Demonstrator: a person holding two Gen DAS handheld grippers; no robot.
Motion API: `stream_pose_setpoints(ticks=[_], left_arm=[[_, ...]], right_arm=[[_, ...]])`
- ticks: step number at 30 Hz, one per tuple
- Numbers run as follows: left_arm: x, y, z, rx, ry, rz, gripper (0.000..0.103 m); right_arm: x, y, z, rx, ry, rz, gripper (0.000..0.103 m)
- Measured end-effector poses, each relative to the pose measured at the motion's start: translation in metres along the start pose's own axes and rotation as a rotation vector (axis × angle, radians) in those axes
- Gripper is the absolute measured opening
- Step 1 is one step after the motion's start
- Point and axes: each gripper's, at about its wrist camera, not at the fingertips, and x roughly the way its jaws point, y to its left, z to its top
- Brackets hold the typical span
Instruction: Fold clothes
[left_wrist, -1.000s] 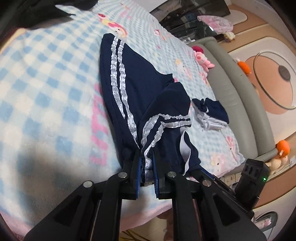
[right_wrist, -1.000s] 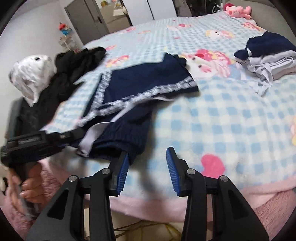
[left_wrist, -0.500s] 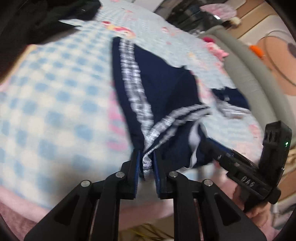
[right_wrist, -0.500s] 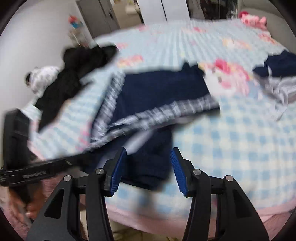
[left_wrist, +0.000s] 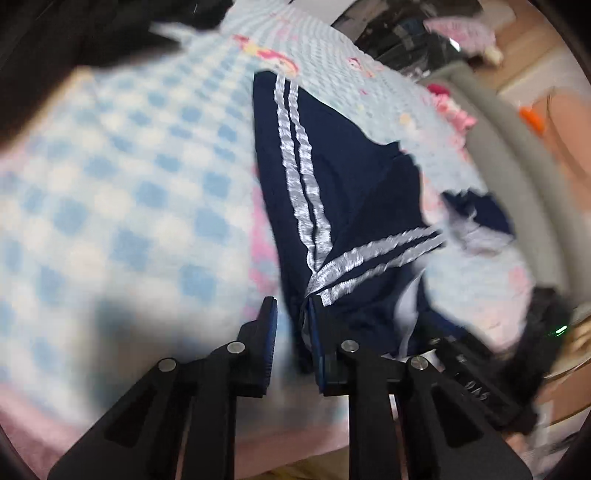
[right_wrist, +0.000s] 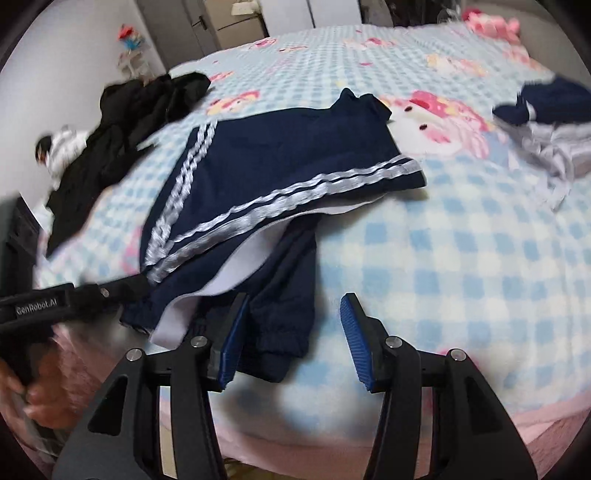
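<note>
Left wrist view: the left gripper (left_wrist: 291, 314) is seen at the near edge of the bed (left_wrist: 122, 206), at the corner of the navy trousers (left_wrist: 343, 192) where the two white-striped seams meet. Its fingers (left_wrist: 269, 332) have just been narrowing, yet a gap shows beside the cloth that hangs between them, so a firm pinch cannot be claimed; only the right-hand pad appears to be touched by the fabric. For the fold to be done well, the corner is best clamped fully before anything is lifted.

Right wrist view: the right gripper (right_wrist: 291, 332) is held released, its fingers (right_wrist: 232, 336) spread to either side of the dark elastic cuff (right_wrist: 273, 354), which lies between them unpressed. The cuff is probably best taken near its hem, so that both ends can be carried together. The trousers are spread across the checked blanket, one leg already doubled over, white lining showing beneath, stripes rippled, the fabric soft and limp.
</note>
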Motion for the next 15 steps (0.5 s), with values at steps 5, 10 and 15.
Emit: stream_pose_setpoints(ticks=[5,10,15], left_arm=[[-0.021,-0.001,-0.003,0.026,-0.081,0.017,0.017],[-0.02,-0.009,0.0,0.054,-0.079,-0.087,0.019],[-0.01,0.007,-0.002,-0.002,-0.044,0.045,0.018]], right_arm=[[-0.017,0.002,0.003,-0.016,-0.063,-0.019,0.052],[-0.01,-0.007,0.008,0.035,-0.045,0.012,0.053],[-0.004,-0.011,-0.002,0.05,-0.017,-0.013,0.052]])
